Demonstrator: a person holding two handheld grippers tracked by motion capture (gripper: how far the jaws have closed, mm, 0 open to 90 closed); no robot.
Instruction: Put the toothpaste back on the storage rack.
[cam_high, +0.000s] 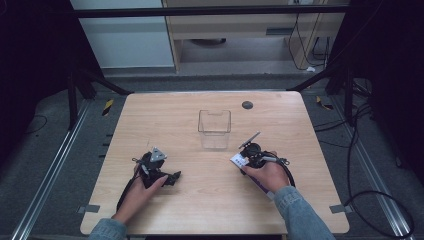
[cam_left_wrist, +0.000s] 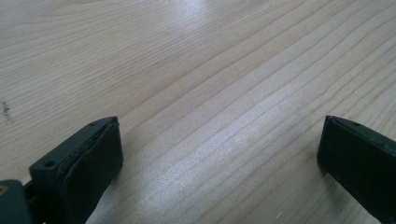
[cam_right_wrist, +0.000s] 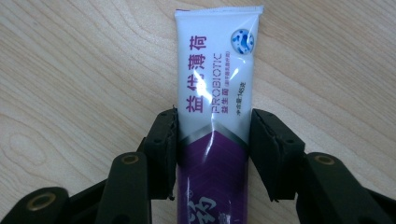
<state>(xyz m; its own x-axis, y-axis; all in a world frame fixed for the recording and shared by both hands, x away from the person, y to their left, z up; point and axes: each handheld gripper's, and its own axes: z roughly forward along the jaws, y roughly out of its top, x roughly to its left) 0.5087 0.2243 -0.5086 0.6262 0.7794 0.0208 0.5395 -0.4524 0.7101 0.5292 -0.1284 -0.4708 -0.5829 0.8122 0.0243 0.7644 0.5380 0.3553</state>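
Note:
A toothpaste tube, white at its far end and purple nearer the camera, lies flat on the wooden table. My right gripper straddles it, with both black pads against its sides where the white turns to purple. In the high view the tube sticks out to the upper left from under the right gripper and the hand. My left gripper rests low at the table's front left. Its jaws stand wide apart over bare wood, with nothing between them.
A clear, empty plastic box stands upright in the middle of the table, just beyond the right gripper. A small black round disc sits near the far edge. Cables trail from both grippers towards the person.

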